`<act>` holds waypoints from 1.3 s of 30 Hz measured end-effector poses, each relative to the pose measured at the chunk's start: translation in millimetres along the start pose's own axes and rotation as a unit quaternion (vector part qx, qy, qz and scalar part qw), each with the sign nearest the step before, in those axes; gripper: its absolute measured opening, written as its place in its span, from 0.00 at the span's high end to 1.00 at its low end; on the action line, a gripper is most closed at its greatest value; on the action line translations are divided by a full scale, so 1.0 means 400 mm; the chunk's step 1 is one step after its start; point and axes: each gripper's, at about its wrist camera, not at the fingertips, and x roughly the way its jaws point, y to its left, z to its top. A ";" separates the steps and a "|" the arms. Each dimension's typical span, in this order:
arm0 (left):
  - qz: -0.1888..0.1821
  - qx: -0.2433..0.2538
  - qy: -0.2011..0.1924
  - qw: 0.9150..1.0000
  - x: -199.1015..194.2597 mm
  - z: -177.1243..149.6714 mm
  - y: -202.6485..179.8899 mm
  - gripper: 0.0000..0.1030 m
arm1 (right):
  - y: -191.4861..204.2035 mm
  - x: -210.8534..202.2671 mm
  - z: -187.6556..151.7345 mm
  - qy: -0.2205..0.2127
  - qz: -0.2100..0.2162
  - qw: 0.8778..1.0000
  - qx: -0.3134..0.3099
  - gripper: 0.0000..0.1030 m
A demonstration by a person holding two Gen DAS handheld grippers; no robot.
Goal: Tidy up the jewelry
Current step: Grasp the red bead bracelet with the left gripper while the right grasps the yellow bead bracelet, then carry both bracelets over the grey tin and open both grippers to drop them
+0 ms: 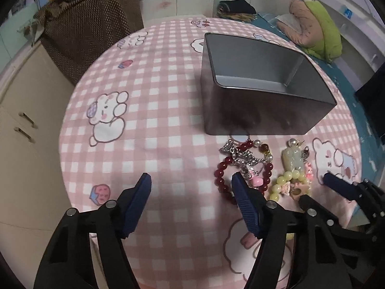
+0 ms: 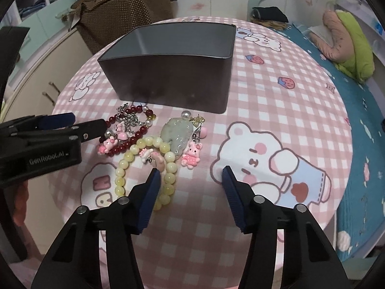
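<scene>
Left hand-held gripper [image 1: 191, 180]: its jaws are standing wide apart and holding nothing, hovering low over the table [image 1: 156, 125]. Its right finger is sitting just at the near edge of the red bead bracelet [image 1: 222, 168]; its left finger is over bare checked cloth.

Right hand-held gripper [image 2: 191, 171]: its jaws are likewise standing apart and empty. Its left finger is lying against the yellow bead bracelet [image 2: 120, 175]; its right finger is resting over the printed bear, clear of any jewelry.

Just ahead of both tools, the jewelry is lying in one loose heap on the table. The red bead bracelet is tangling with a silver chain [image 1: 243, 156]. Beside it, toward the right hand-held gripper, the pale green pendant [image 2: 176, 134] and a pink bunny charm [image 2: 191, 155] are lying against the yellow beads.

Farther ahead, touching nothing in the heap, the grey metal tin [image 2: 173, 77] is standing upright and open, and its visible floor is appearing bare.

Judgement: nothing appears to be stored yet, so the step in hand is the approach for a first pick. The next move is calling for one tool to close on a single strand, probably the yellow beads, and lift slowly, since the pieces are overlapping and may drag each other along.
</scene>
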 end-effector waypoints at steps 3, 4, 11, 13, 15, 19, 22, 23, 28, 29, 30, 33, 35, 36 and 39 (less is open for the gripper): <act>-0.008 0.002 -0.002 1.000 0.009 0.012 0.001 0.39 | 0.005 0.002 0.003 -0.001 -0.007 1.000 -0.007 0.57; -0.013 0.005 -0.005 1.000 0.012 0.015 -0.001 0.41 | 0.006 0.002 0.006 -0.002 -0.008 1.000 -0.007 0.58; -0.019 0.035 0.000 0.999 0.023 0.019 -0.020 0.88 | 0.010 0.006 0.010 -0.009 -0.002 1.000 -0.013 0.88; -0.041 0.037 0.006 0.998 0.023 0.019 -0.015 0.94 | 0.002 0.004 0.009 -0.010 0.001 1.000 -0.008 0.90; -0.059 0.037 0.011 0.998 0.025 0.020 -0.010 0.94 | -0.006 0.001 0.007 -0.010 0.008 1.000 -0.002 0.90; -0.082 0.034 0.002 0.996 0.001 0.018 -0.008 0.94 | -0.017 -0.025 0.016 -0.025 0.022 0.999 0.001 0.90; -0.092 0.037 -0.018 0.995 -0.033 0.030 -0.005 0.94 | -0.025 -0.049 0.030 -0.041 0.018 0.999 -0.001 0.90; -0.095 0.039 -0.023 0.994 -0.046 0.034 -0.006 0.94 | -0.025 -0.058 0.037 -0.047 0.018 0.999 -0.002 0.90; -0.121 0.055 -0.054 0.990 -0.110 0.046 -0.026 0.94 | -0.019 -0.104 0.065 -0.077 0.018 0.997 -0.015 0.90; -0.126 0.060 -0.060 0.988 -0.123 0.050 -0.032 0.94 | -0.017 -0.112 0.072 -0.083 0.018 0.996 -0.017 0.90; -0.130 0.064 -0.065 0.987 -0.134 0.054 -0.038 0.94 | -0.018 -0.120 0.077 -0.088 0.017 0.996 -0.018 0.90; -0.136 0.072 -0.080 0.985 -0.165 0.064 -0.051 0.94 | -0.009 -0.140 0.094 -0.103 0.012 0.994 -0.025 0.90; -0.139 0.078 -0.090 0.983 -0.181 0.073 -0.056 0.94 | -0.007 -0.157 0.103 -0.114 0.012 0.993 -0.028 0.90; -0.143 0.081 -0.096 0.982 -0.193 0.076 -0.059 0.94 | -0.006 -0.164 0.106 -0.119 0.012 0.992 -0.029 0.90; -0.158 0.083 -0.107 0.978 -0.218 0.089 -0.061 0.94 | -0.003 -0.188 0.121 -0.135 0.008 0.990 -0.033 0.90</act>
